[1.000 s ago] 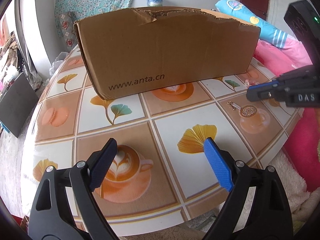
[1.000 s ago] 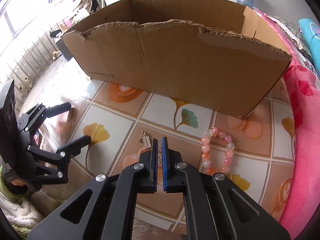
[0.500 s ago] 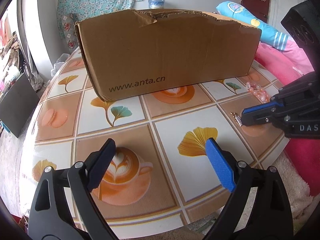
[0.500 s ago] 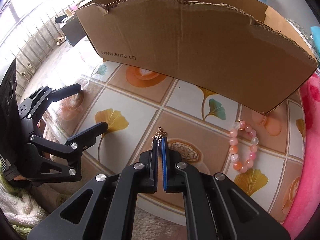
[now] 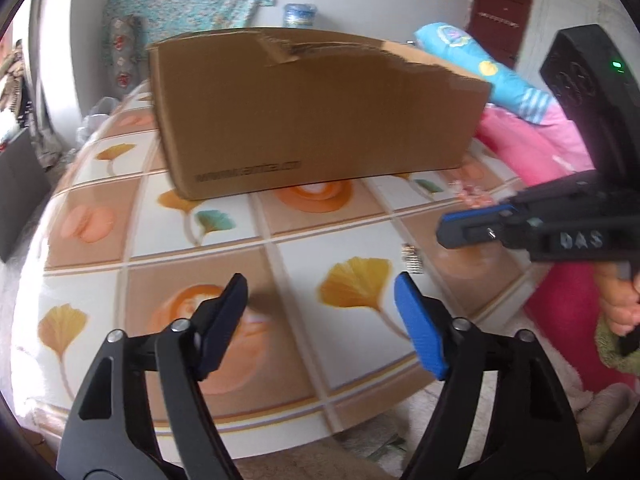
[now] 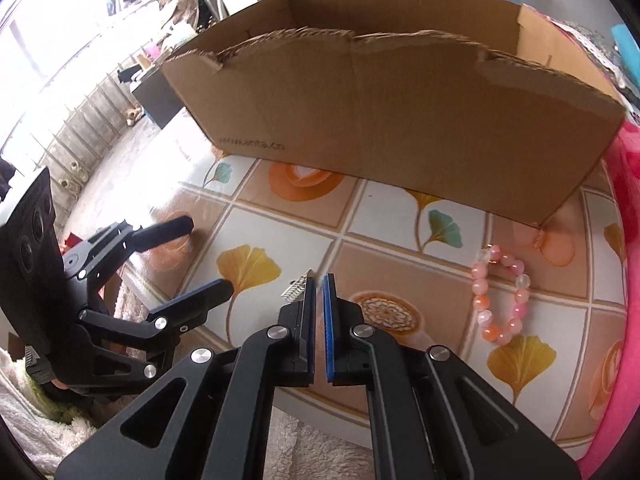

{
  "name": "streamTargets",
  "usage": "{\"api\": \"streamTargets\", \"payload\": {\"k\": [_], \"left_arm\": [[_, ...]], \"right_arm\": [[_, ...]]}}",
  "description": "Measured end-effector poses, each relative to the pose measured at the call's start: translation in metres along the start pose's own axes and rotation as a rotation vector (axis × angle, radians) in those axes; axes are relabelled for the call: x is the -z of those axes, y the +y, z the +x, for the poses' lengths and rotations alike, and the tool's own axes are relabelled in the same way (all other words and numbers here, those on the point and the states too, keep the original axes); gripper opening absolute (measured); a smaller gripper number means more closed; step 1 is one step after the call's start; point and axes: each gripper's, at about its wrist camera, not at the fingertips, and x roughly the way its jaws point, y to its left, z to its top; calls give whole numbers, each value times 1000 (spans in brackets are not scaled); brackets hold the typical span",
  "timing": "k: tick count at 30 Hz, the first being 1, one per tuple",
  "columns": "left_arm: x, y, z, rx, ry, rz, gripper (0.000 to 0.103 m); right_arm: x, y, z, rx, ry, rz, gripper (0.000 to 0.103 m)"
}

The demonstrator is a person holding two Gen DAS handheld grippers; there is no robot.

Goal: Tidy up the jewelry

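earring (image 6: 295, 290) on the table (image 6: 280, 224), just past and left of the right gripper (image 6: 318, 280) tips, not between them | right jaws pressed together, empty | left gripper (image 5: 320, 300) jaws closing, nothing between | bracelet (image 6: 500, 294) right of it | box (image 6: 400, 120) behind
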Motion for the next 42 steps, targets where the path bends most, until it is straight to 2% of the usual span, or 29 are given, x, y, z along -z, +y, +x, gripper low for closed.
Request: {"api": "streamTargets", "payload": {"k": [2,6,7,12,15,25,29,32,36,42], "left_arm": [[-2,-14,5,64,11,34,53],[-5,-39,16,109,41,101,33],[-5,-46,19,89,41,124,31],[-9,-63,28,2,66,215,11],[-12,-69,30,-34,82,245,5],[-17,-66,23,-57,112,222,4],[-19,-60,15,-87,104,208,4],[-19,-54,17,-117,106,200,4],[-19,-44,17,-128,108,162,4],[-17,-35,21,-131,111,138,4]], "right_arm": [[0,-12,-2,-8,-13,46,4],[5,-22,0,-24,-29,85,4],[7,-23,1,-32,-38,90,4],[12,-31,6,-62,-72,110,4],[13,-35,9,-89,-89,125,4],[25,-58,-4,-142,-151,138,4],[26,-52,-4,-161,-155,116,5],[25,-37,-2,-133,-148,44,7],[22,-18,6,-100,-137,-53,21],[16,1,14,-42,-136,-170,21]]}}
